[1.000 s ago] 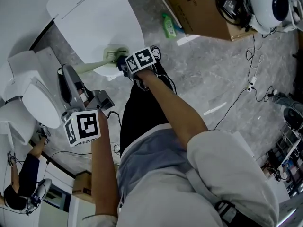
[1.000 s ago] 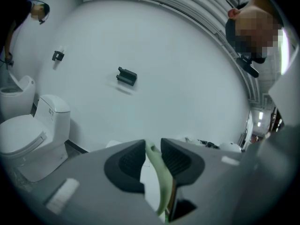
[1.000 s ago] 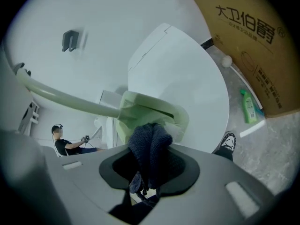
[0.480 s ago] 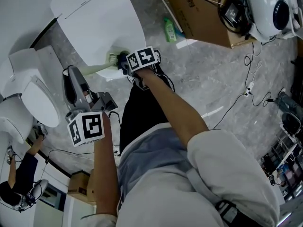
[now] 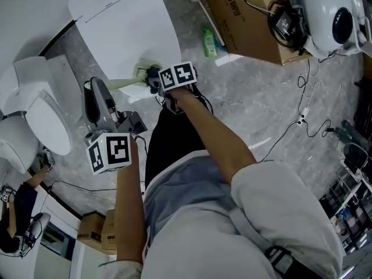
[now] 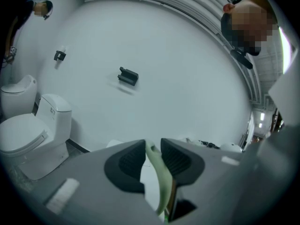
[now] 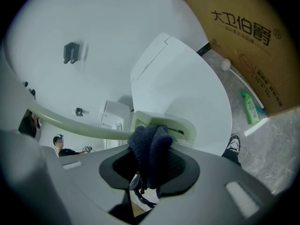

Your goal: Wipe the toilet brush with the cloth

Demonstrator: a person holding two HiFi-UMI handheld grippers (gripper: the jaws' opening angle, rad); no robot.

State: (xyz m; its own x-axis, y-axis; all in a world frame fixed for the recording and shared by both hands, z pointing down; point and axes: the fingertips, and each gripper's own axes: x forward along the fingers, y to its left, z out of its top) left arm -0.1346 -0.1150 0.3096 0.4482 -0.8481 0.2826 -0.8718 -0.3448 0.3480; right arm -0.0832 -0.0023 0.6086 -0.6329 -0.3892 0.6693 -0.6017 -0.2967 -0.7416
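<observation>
A white toilet (image 5: 125, 25) with its lid down fills the upper left of the head view, and a cardboard box (image 5: 247, 22) stands beyond it on the floor. The brush (image 7: 161, 124) is held in the air over the near edge of that lid. Its pale green handle runs left into the left tongs (image 6: 153, 146), which are pressed together on the thin stem. The right tongs (image 7: 150, 162) pinch a wad of dark blue cloth (image 7: 150, 142), and the top of the wad touches the brush head.

The wipe looks under way at the head end. The main risk is the handle. It is slim and smooth and gripped far from the head, so a firm push from the cloth could make it swivel or slide in the left tongs. The cloth is only bunched, so dragging it along an edge could tug it loose. If either slips, the head likely lands on the lid.
</observation>
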